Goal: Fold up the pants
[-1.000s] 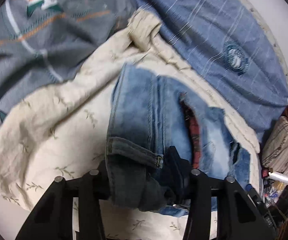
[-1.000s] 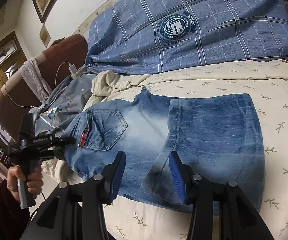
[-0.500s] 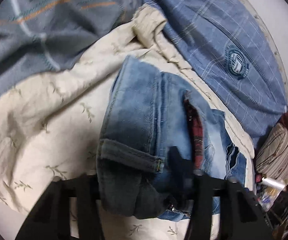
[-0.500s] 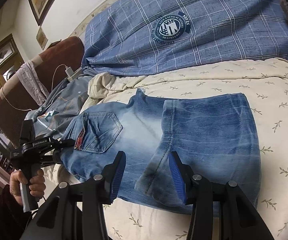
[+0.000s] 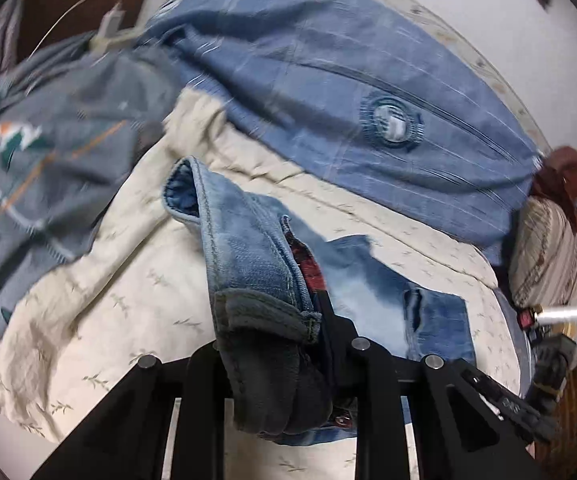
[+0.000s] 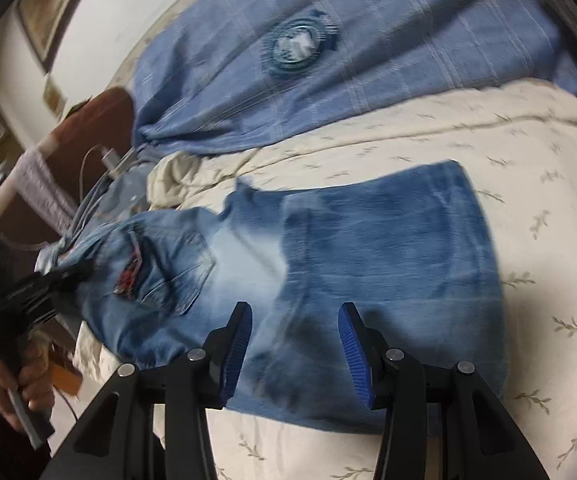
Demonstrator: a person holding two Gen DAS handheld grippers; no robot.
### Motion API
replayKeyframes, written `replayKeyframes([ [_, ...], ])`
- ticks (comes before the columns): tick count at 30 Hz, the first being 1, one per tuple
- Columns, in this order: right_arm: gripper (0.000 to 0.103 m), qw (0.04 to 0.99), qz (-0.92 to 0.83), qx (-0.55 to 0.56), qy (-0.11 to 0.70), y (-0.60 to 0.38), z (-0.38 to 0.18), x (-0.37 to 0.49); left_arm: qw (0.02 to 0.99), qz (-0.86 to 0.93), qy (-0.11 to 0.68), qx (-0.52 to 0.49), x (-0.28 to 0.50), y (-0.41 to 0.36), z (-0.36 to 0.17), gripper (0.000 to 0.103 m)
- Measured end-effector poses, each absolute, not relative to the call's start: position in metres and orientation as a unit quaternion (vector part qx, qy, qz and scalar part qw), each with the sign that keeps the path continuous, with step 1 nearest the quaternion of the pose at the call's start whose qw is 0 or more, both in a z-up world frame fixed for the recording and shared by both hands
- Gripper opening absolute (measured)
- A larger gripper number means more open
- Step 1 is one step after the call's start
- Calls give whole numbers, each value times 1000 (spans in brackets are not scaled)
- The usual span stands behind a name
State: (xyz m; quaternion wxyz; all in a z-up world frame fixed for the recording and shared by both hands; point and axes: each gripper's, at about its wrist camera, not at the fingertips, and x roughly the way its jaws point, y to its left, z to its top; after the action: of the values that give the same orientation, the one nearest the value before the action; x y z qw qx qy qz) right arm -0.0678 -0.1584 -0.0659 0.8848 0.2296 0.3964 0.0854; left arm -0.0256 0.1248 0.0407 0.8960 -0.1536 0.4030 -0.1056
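The round emblem (image 6: 298,46) on the blue plaid cover (image 6: 388,40) carries lettering too blurred to read; white marks on the bar of the right gripper (image 5: 508,404), seen in the left wrist view, are likewise illegible. The left gripper (image 5: 276,344) is clamped on the bunched waistband of the jeans (image 6: 368,248), its jaws having just been closing on that denim, which hangs between them above the cream leaf-print bedspread (image 6: 528,168). The right gripper's jaws stand apart, blue pads (image 6: 352,348) on either side of the folded jeans' near edge without pressing it. The jeans lie folded across the bedspread. Only the right wrist view shows the hand (image 6: 20,384) holding the left gripper; only the left shows the striped cushion (image 5: 552,256)
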Motion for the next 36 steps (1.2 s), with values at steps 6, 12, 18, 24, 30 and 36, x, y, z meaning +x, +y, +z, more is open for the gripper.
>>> replayKeyframes([
  [6, 48, 839, 101, 309, 437, -185, -84, -62, 905, -151, 387, -92, -31, 72, 68, 24],
  [12, 48, 828, 82, 374, 410, -224, -78, -76, 896, -221, 385, -21, -42, -7, 79, 24],
  [18, 48, 834, 32, 427, 349, -283, -64, -105, 862, -282, 418, 46, -48, -106, 37, 23],
  [24, 60, 795, 86, 491, 346, -307, -70, -113, 855, -296, 413, 100, -59, -148, 9, 37],
  [30, 69, 779, 151, 512, 330, -294, -66, -106, 864, -358, 351, 56, -74, -104, 60, 72],
  [36, 71, 783, 160, 479, 363, -262, -67, -77, 886, -277, 372, 27, -46, -35, 57, 74],
])
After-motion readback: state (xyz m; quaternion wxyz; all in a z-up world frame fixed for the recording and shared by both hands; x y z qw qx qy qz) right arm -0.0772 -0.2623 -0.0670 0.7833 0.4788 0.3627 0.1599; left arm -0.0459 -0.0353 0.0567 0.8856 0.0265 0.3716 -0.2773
